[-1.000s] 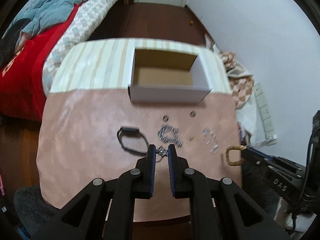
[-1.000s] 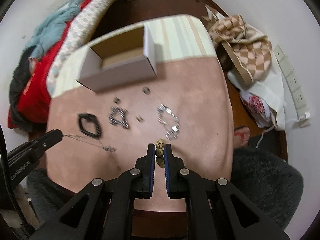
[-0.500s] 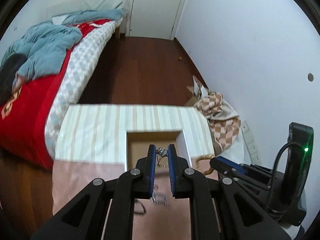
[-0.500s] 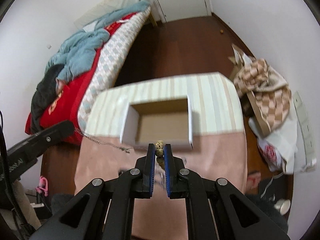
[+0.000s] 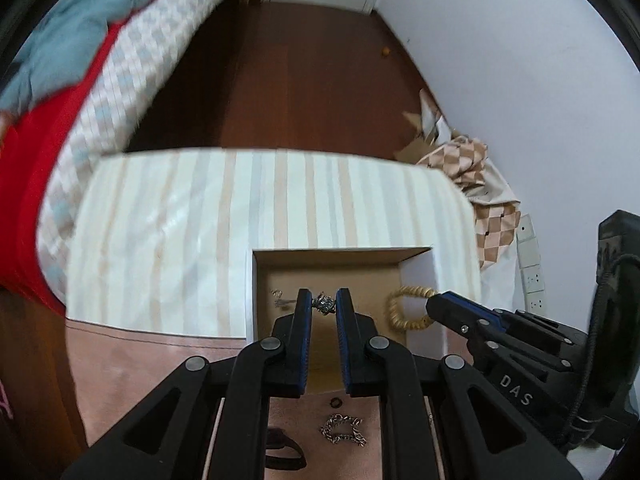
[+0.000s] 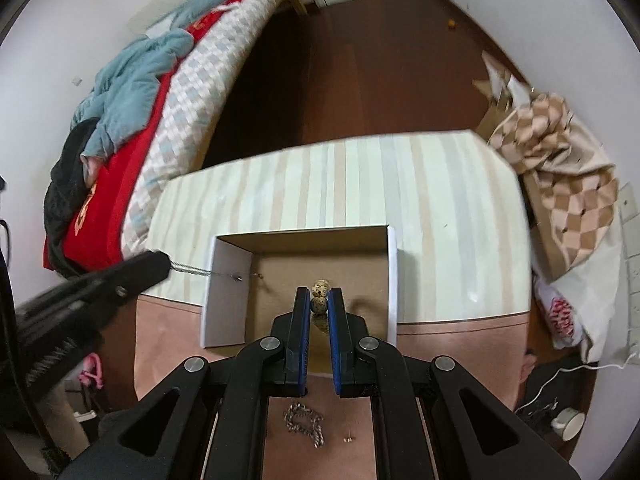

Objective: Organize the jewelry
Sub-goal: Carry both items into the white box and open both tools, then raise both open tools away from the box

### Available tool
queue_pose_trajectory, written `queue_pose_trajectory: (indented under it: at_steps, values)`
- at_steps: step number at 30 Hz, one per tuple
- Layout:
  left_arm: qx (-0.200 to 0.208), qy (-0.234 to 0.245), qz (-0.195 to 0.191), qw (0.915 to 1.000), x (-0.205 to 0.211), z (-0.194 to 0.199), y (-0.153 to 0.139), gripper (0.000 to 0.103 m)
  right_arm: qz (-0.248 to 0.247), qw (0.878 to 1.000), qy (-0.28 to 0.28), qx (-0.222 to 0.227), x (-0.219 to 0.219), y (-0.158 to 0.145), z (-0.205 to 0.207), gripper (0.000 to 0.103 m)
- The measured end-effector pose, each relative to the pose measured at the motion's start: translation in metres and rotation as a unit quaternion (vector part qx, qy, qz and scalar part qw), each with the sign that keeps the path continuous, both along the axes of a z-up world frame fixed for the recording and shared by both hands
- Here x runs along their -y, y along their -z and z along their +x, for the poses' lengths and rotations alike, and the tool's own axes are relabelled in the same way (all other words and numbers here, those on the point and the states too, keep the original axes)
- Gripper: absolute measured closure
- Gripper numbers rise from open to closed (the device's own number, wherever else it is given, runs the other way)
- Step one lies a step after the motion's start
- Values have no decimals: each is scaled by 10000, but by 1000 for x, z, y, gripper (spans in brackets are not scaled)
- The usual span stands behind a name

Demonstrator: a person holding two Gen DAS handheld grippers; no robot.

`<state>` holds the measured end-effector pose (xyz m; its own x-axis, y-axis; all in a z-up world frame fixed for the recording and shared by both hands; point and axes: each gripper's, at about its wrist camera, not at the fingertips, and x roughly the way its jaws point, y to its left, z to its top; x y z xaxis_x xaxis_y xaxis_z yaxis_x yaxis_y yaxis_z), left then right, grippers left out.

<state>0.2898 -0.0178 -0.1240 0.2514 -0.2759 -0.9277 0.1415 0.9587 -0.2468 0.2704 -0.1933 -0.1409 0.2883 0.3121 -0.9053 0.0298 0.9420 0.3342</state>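
Two grippers were in view, the left gripper (image 5: pixel 323 305) and the right gripper (image 6: pixel 320 299). One open box (image 6: pixel 224 292) sat on the table. Two chains: one thin necklace (image 6: pixel 192 270) and one silver chain (image 6: pixel 305 424). One beaded bracelet (image 5: pixel 404 307), one small ring (image 5: pixel 336 402).

Black band (image 5: pixel 282 454) near the box (image 5: pixel 249 292): gripper arm is hiding most of it, frame edge cutting the rest. Small stud (image 6: pixel 349 438) before the box is too tiny to ID. Left gripper (image 6: pixel 158 266) is blurring.
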Motion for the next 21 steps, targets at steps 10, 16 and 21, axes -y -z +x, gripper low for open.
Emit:
queue_pose_trajectory:
  at_steps: [10, 16, 21]
  values:
    - [-145, -365, 605, 9974, -12, 14, 17, 41, 195, 9995, -79, -221, -10, 23, 24, 94]
    - [108, -410, 1051, 9936, -17, 8, 13, 14, -206, 9977, -124, -627, -4, 42, 22, 51]
    - [468, -611, 1293, 9886, -27, -7, 7, 4, -720, 9969, -145, -297, -7, 20, 4, 42]
